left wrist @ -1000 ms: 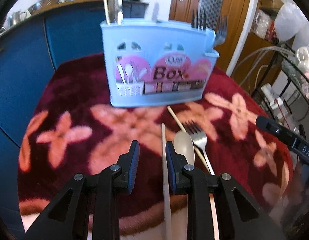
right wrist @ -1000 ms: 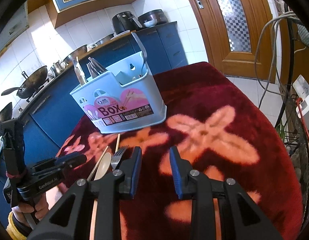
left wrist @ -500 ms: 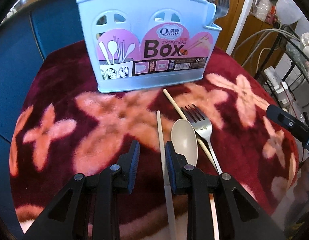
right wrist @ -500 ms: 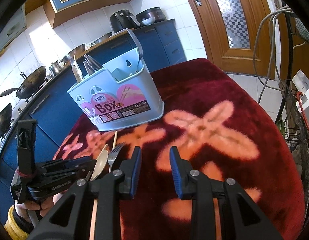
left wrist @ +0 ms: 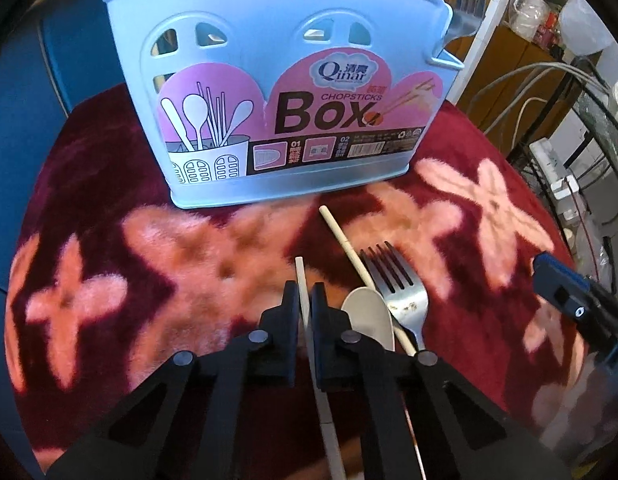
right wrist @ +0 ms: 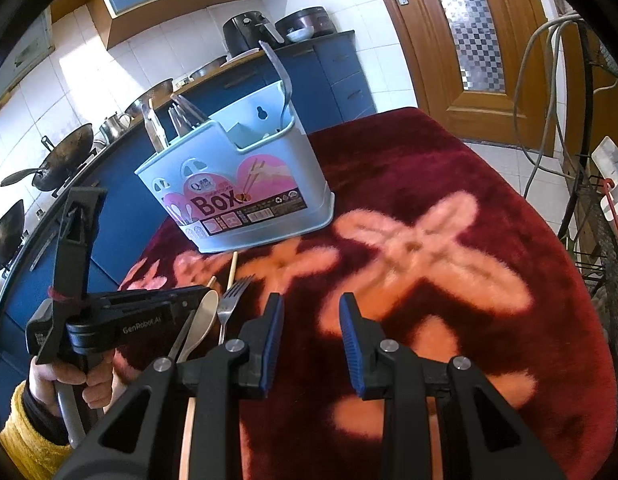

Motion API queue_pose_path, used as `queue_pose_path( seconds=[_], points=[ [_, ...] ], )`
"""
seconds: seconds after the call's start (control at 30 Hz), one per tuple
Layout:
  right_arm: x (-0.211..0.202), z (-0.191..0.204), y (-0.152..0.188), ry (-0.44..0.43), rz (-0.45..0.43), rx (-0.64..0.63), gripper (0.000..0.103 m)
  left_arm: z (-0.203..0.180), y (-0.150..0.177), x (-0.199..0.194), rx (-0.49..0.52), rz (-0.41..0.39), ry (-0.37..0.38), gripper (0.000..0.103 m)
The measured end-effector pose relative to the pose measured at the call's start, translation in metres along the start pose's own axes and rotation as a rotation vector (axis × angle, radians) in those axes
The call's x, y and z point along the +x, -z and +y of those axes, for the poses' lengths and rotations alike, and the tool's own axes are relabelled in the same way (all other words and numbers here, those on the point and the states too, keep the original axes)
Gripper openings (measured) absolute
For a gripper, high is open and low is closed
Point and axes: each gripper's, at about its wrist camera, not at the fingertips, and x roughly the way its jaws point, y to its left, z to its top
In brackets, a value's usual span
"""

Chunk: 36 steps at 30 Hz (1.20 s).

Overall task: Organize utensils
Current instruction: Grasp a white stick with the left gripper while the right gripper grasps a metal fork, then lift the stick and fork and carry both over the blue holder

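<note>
A light blue utensil box (left wrist: 285,92) stands at the back of the red flowered cloth (left wrist: 149,248); it also shows in the right wrist view (right wrist: 245,196) with several utensils in it. My left gripper (left wrist: 305,300) is shut on a pale chopstick (left wrist: 301,280) lying on the cloth. Beside it lie a beige spoon (left wrist: 369,316), a metal fork (left wrist: 397,284) and a second chopstick (left wrist: 345,240). My right gripper (right wrist: 311,312) is open and empty above the cloth, right of the fork (right wrist: 233,296) and the spoon (right wrist: 203,320).
Blue kitchen cabinets (right wrist: 333,76) with woks and pots stand behind the table. A wooden door (right wrist: 469,40) is at the back right. A wire rack (right wrist: 601,248) and cables stand past the table's right edge.
My left gripper moved forward and down toward the box, then closed its fingers on the chopstick. The right gripper stayed open and shifted slightly.
</note>
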Motion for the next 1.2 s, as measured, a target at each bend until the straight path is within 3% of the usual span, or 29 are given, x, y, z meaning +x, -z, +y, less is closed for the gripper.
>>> queue_pose_path(
  seconds=[0.2,0.57,0.83,1.0,1.13,1.2],
  points=[
    [0.006,0.008,-0.001,-0.014,0.022,-0.014,0.032,0.009,0.002,-0.017,-0.050,-0.082,0.023,0.002],
    [0.033,0.034,-0.010,-0.104,0.116,-0.045,0.032,0.031,0.002,-0.059,-0.138,-0.305,-0.030,0.002],
    [0.073,0.037,-0.012,-0.185,0.252,0.017,0.032,0.043,0.008,-0.073,-0.148,-0.363,-0.045,0.002],
    [0.085,0.036,-0.018,-0.209,0.274,0.041,0.031,0.049,0.011,-0.076,-0.162,-0.377,-0.024,0.002],
    [0.093,0.035,-0.023,-0.226,0.295,0.058,0.016,0.052,0.012,-0.078,-0.170,-0.387,-0.013,0.002],
    [0.093,0.034,-0.025,-0.239,0.293,0.069,0.013,0.054,0.013,-0.078,-0.176,-0.390,-0.009,0.002]
  ],
)
